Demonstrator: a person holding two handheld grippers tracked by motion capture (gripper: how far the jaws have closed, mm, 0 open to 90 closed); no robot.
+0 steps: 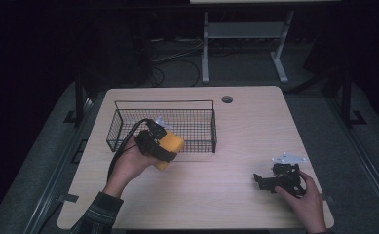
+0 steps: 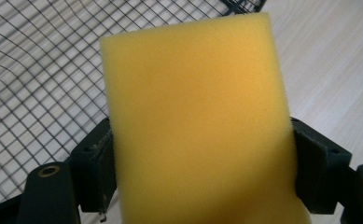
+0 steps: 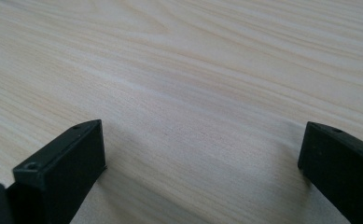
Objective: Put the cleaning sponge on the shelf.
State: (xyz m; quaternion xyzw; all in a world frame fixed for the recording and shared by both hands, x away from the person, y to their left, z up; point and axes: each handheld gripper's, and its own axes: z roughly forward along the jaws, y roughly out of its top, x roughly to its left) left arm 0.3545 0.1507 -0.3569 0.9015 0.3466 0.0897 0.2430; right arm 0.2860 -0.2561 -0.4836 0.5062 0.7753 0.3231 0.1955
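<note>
Worktop of pale wood grain in a dark room, one wire basket point(image 1: 189, 122), one yellow sponge point(image 1: 170, 144), two grippers.
High view: the left gripper point(image 1: 163, 141) holds the sponge at the basket's near edge; the right gripper point(image 1: 261, 179) rests low at the worktop's point(image 1: 250, 131) near right, cables on the floor beyond. Left gripper view: jaws clenched on the sponge point(image 2: 198, 121), over basket mesh point(image 2: 39, 84). Right gripper view: jaws spread wide, empty, above bare worktop point(image 3: 193, 70).

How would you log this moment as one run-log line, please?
left tool: shut on sponge, at basket front | right tool: open, low over table
</note>
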